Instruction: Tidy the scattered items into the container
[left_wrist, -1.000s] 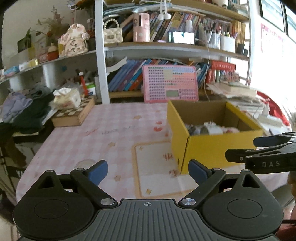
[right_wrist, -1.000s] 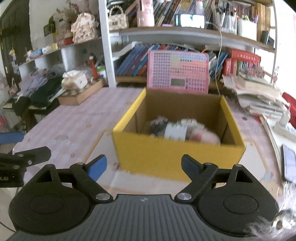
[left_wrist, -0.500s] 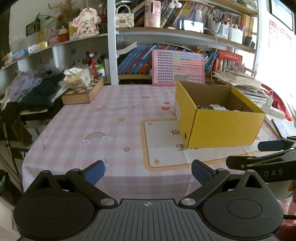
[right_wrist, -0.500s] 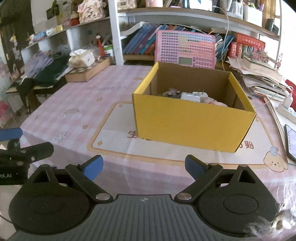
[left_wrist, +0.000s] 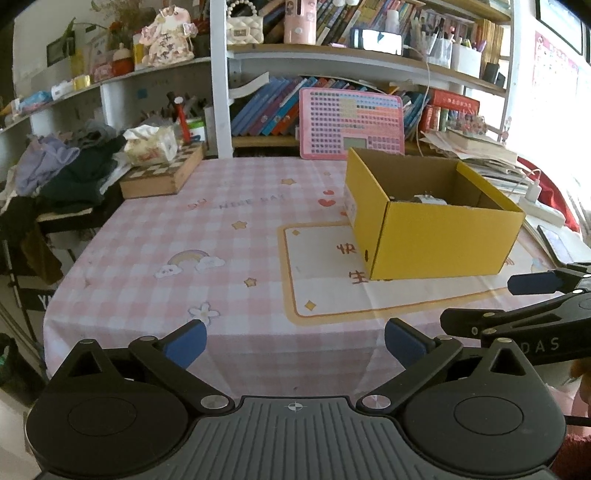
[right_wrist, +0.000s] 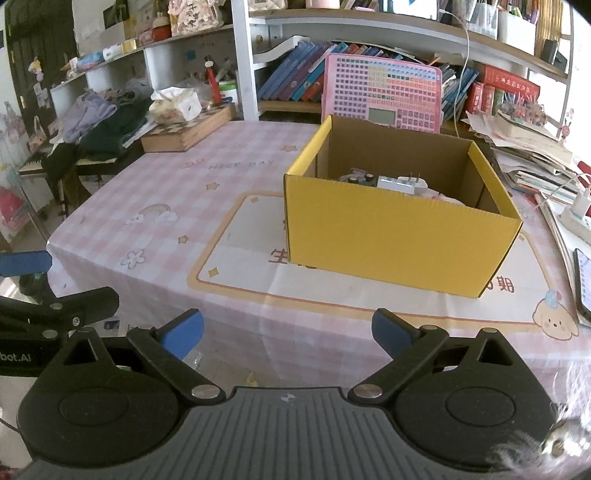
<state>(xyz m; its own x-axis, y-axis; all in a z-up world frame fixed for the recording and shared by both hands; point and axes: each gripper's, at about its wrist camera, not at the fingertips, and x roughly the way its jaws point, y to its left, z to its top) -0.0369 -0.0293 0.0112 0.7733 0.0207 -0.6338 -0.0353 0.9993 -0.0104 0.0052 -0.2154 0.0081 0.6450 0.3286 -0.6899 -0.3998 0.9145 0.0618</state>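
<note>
Both your grippers are spread wide and hold nothing.
Left wrist view: your left gripper (left_wrist: 293, 341) hangs before the table edge; the yellow box (left_wrist: 439, 240) stands ahead right. Right wrist view: your right gripper (right_wrist: 288, 332) faces this box, the white plug (right_wrist: 400, 182) inside.

A table (left_wrist: 221, 236) under a pink checked cloth (right_wrist: 177, 192) printed with stars and a rainbow stands against white shelves (left_wrist: 332, 59). The shelves are crowded with books (left_wrist: 266, 110), pen cups and trinkets, and a white post (left_wrist: 219, 81) rises between them. A pink chart board (left_wrist: 351, 125) leans at the table's back edge. To the left, clothes (left_wrist: 62, 173) are heaped beside a wooden chessboard box (left_wrist: 162, 173) with a tissue pack (left_wrist: 149, 146) on top. Papers (right_wrist: 524, 147) pile up on the right, where strong daylight washes in.
</note>
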